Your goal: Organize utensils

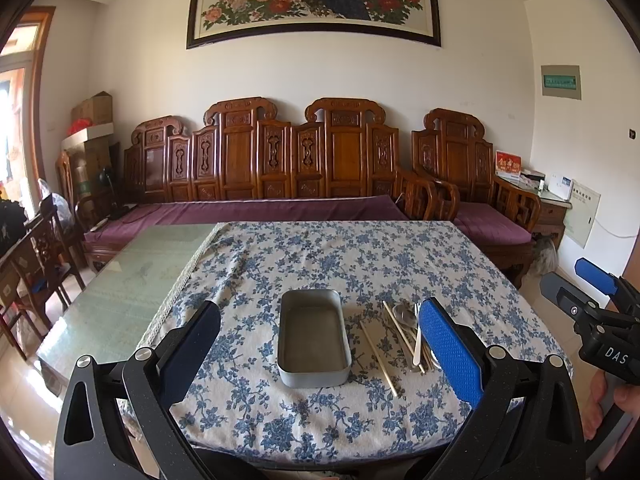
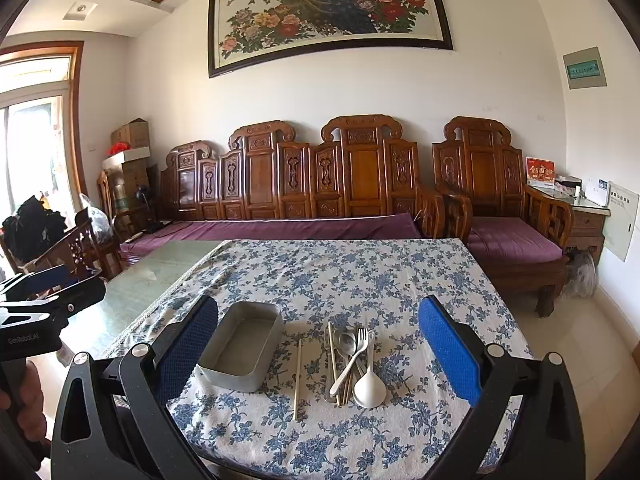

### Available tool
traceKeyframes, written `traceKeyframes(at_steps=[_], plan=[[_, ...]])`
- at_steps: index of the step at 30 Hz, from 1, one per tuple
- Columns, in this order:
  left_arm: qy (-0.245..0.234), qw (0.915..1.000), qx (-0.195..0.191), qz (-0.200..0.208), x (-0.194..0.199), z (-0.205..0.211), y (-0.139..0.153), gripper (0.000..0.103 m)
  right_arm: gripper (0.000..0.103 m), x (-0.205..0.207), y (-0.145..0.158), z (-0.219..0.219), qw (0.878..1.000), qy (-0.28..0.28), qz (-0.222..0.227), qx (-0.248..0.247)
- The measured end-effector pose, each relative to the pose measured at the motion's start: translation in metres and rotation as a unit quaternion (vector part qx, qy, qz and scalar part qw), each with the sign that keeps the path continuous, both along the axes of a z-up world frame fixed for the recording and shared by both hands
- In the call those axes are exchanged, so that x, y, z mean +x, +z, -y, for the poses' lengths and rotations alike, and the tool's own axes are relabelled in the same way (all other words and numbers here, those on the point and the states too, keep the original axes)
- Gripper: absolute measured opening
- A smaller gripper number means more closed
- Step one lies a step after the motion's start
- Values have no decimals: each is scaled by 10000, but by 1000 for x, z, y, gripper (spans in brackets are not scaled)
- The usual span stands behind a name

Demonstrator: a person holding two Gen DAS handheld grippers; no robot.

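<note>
Left wrist view: I am holding the left gripper (image 1: 320, 344) above the near edge of the table, its jaws standing wide apart and gripping nothing. Between its fingers the metal tray (image 1: 314, 376) is sitting on the floral tablecloth (image 1: 320, 256), long side running away from me. Just right of the tray a single chopstick (image 1: 379, 358) is lying alone, and beyond it the utensil pile (image 1: 408, 336) is lying partly behind the blue pad; its pieces are hard to separate here. Right wrist view: I am keeping the right gripper (image 2: 318, 348) over the same cloth, jaws likewise spread and empty. The tray (image 2: 230, 372) is appearing at left, the lone chopstick (image 2: 297, 376) beside it, then the pile: a white fork (image 2: 352, 360), a white spoon (image 2: 370, 388) and a metal spoon (image 2: 347, 340) overlapping. A carved wooden sofa (image 2: 320, 176) is lining the far wall.
</note>
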State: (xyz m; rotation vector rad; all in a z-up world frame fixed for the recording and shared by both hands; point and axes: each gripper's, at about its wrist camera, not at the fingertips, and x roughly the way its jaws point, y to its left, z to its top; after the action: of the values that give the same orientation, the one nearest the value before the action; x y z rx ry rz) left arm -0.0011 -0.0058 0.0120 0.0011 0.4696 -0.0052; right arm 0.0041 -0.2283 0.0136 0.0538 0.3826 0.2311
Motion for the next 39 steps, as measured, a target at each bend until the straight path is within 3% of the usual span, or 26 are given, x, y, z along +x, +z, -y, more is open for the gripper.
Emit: traceKeyframes(at_steps=[28,39], plan=[[-32,10000,-1,26,-2,2,-5,96,101,0,0,0,10000,-4,7,5],[-117,9997,-20,-201,8,3,-22,96,100,7,-7,5,9999,-28,-116,-17]])
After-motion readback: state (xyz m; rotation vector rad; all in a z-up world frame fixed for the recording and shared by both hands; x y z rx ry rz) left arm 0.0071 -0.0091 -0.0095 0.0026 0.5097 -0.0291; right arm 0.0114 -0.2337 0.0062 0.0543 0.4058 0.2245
